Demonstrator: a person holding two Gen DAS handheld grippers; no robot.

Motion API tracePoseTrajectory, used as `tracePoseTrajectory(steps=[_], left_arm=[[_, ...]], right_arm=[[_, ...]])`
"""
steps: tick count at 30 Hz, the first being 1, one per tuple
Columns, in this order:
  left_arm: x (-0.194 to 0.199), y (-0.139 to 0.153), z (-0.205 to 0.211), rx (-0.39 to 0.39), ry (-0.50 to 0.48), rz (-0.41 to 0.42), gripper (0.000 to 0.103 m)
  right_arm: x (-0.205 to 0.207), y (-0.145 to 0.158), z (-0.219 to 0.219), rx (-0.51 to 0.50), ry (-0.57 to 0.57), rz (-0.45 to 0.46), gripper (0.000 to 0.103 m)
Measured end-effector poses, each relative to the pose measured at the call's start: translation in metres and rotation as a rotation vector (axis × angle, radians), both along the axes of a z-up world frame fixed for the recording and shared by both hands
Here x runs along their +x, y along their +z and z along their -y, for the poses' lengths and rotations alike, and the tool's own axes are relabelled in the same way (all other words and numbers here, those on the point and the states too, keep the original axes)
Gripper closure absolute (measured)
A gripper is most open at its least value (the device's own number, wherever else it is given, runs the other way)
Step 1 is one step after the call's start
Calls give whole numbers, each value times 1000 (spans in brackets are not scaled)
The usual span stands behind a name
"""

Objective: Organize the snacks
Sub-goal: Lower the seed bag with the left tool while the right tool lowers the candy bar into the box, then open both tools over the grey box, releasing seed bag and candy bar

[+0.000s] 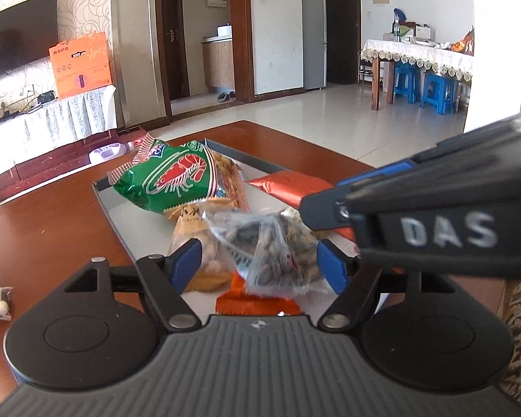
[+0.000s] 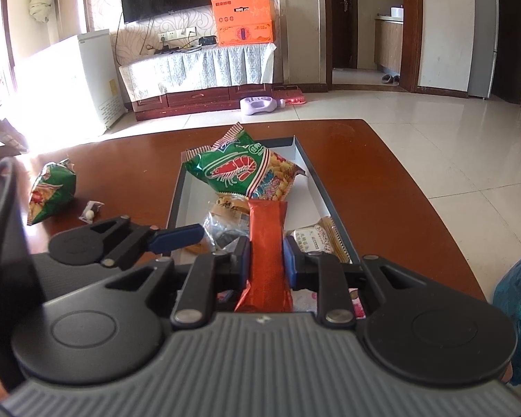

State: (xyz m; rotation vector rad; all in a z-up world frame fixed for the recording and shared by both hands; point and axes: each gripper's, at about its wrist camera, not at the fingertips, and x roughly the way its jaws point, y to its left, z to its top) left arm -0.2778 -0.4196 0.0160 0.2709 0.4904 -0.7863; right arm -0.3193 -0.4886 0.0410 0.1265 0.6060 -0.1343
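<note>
A shallow grey box (image 1: 104, 201) on the brown table holds a green shrimp-chip bag (image 1: 170, 177), an orange snack bag under it, and other packets. My left gripper (image 1: 260, 264) is open above a clear packet of dark seeds (image 1: 274, 253) that lies between its fingers. My right gripper (image 2: 265, 260) is shut on a long red-orange foil packet (image 2: 267, 239) and holds it over the box (image 2: 177, 201). The right gripper also shows in the left wrist view (image 1: 330, 208), with the red packet (image 1: 291, 187) beyond it.
A second green snack bag (image 2: 48, 191) and a small clear packet with a white ball (image 2: 90, 212) lie on the table left of the box. A beige packet (image 2: 316, 239) lies in the box's right side. A TV cabinet stands beyond.
</note>
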Motion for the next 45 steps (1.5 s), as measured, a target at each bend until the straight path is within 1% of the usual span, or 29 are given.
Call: tracePoseTrajectory(steps=[5, 9, 16, 18, 20, 21, 24, 30, 34, 38, 45], left_arm=[[-18, 1, -8, 24, -44, 43, 23], [-23, 1, -13, 26, -61, 46, 23], [-22, -5, -25, 27, -43, 11, 22], [-19, -4, -25, 24, -41, 5, 22], [-20, -4, -26, 21, -34, 7, 18], [-20, -3, -26, 17, -32, 3, 18], [-19, -3, -26, 11, -32, -11, 18], [-22, -2, -28, 10, -28, -8, 17], [-19, -1, -27, 0, -17, -24, 17], [-16, 0, -26, -15, -11, -43, 17], [-14, 0, -25, -19, -1, -48, 17]], right_arm=[[8, -8, 2, 3, 1, -20, 79], [16, -15, 4, -2, -7, -36, 79], [22, -22, 11, -8, -49, -36, 79], [24, -27, 13, -7, -51, -54, 79], [27, -32, 13, -14, -51, -78, 79], [27, -34, 14, -13, -53, -84, 79], [25, -40, 17, -7, -58, -94, 79], [22, -42, 21, 22, -58, -86, 78], [20, -43, 19, 17, -54, -94, 75], [18, -44, 22, 19, -66, -102, 64], [16, -42, 19, 2, -68, -109, 62]])
